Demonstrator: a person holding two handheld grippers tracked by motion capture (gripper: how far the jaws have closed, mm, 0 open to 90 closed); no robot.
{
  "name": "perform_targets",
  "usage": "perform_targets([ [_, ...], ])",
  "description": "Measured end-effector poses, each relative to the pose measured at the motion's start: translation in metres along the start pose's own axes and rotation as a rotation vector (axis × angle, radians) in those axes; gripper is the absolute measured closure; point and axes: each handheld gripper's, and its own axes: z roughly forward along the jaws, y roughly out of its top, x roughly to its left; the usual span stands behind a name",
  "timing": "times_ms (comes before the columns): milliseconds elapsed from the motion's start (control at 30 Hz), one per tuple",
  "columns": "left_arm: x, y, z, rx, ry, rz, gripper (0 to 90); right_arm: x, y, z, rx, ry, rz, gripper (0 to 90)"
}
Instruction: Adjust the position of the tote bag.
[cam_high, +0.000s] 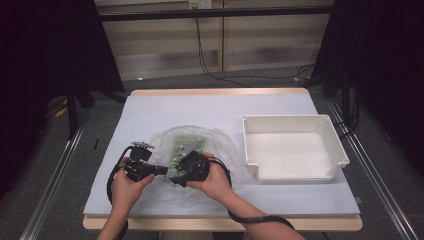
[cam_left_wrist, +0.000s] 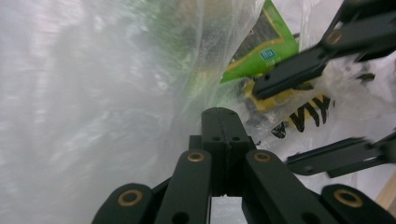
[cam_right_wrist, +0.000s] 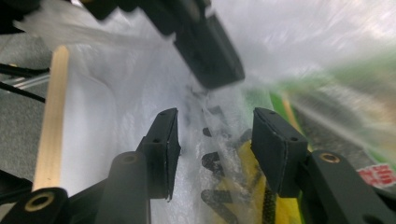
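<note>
The clear bag (cam_high: 192, 150) lies mid-counter (cam_high: 150, 110), left of the white bin (cam_high: 292, 147), with green and yellow packets (cam_left_wrist: 261, 51) inside. The left gripper (cam_high: 162, 170) has its fingers (cam_left_wrist: 224, 135) clamped shut on the bag's film. The right gripper (cam_right_wrist: 215, 149) faces it from the other side, fingers about half open, straddling a fold of film without pinching it. That fold lies straight ahead between them.

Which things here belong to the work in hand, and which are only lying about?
In the work:
- clear plastic bag
- green packet inside it
- left gripper, shut on the bag
- right gripper, jaws open

Lying about:
- white tray
- cables on the floor
</note>
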Motion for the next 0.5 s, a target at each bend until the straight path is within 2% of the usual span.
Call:
perform_targets([
  [67,0.001,0.001,-0.003,-0.017,0.001,-0.004,90.0,0.002,-0.002,0.004,0.02,0.002,-0.003,52.3],
  [133,0.002,0.003,-0.008,-0.032,0.007,0.009,90.0,0.004,-0.005,0.008,0.025,0.007,-0.026,54.3],
  [167,0.003,0.005,-0.011,-0.036,0.025,0.024,90.0,0.005,-0.006,0.01,0.033,0.007,-0.03,54.8],
  [200,0.0,0.007,-0.011,-0.062,0.063,0.02,89.2,0.006,-0.007,0.011,0.042,0.004,-0.032,55.3],
  [233,0.0,0.009,-0.013,-0.046,0.049,0.03,89.0,0.006,-0.008,0.014,0.047,0.003,-0.034,56.6],
  [267,0.0,0.011,-0.012,-0.06,0.053,0.022,88.9,0.006,-0.01,0.015,0.051,0.008,-0.032,58.4],
  [300,-0.001,0.013,-0.012,-0.062,0.07,0.03,88.5,0.006,-0.01,0.017,0.056,0.009,-0.036,59.6],
  [333,-0.001,0.013,-0.012,-0.062,0.07,0.03,87.3,0.007,-0.011,0.018,0.057,0.005,-0.039,60.9],
  [367,0.0,0.017,-0.009,-0.054,0.097,0.057,85.1,0.008,-0.011,0.018,0.053,0.004,-0.045,62.1],
  [400,0.001,0.019,-0.007,-0.06,0.105,0.056,83.5,0.008,-0.011,0.018,0.054,0.006,-0.049,66.9],
  [500,0.006,0.029,-0.003,-0.059,0.111,0.044,86.5,0.008,-0.012,0.017,0.051,0.035,-0.036,77.6],
])
